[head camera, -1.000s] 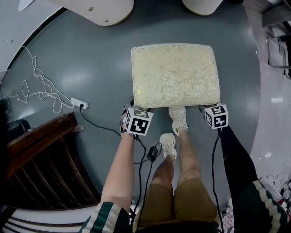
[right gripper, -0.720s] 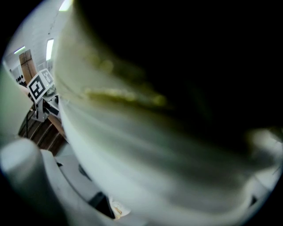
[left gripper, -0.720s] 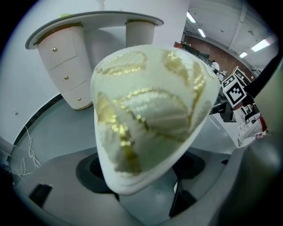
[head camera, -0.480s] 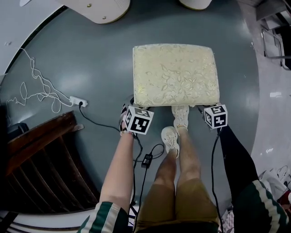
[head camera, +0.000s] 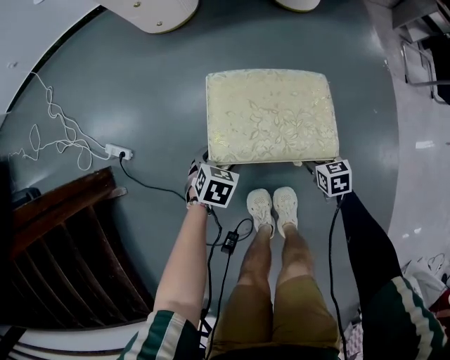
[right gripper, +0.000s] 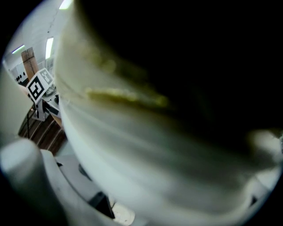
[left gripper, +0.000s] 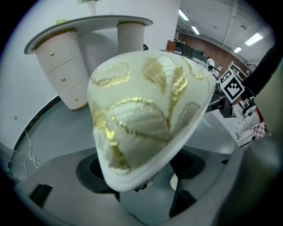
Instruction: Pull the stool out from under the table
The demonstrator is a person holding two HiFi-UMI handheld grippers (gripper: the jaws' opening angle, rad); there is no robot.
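A smooth grey-blue floor point(head camera: 140, 91) fills the head view, with a paler curved band at its 10 o'clock edge. Nearest, at 6 o'clock, the person's bare legs end in a pair of white shoes point(head camera: 273, 207) set side by side, just short of the stool. A black adapter point(head camera: 228, 244) on a cable lies beside them. At 8 o'clock stands dark brown slatted woodwork point(head camera: 63, 239).

The left gripper point(head camera: 202, 163) is at the stool's near-left corner. In the left gripper view that corner of the cushion point(left gripper: 146, 114), cream with gold leaf stitching, sits right in the jaws, which are clamped on it. The right gripper point(head camera: 320, 167) is at the near-right corner. Its own view is filled by the blurred pale cushion edge point(right gripper: 132, 150), pressed close in its grip.

The stool point(head camera: 271, 116) stands in the middle of the floor, clear of the table. At 9 o'clock lie a white power strip point(head camera: 118, 151) and a loose white cord point(head camera: 53, 133). Farthest, at 12 o'clock, is the white table point(head camera: 151, 10), with a drawer pedestal point(left gripper: 62, 70).
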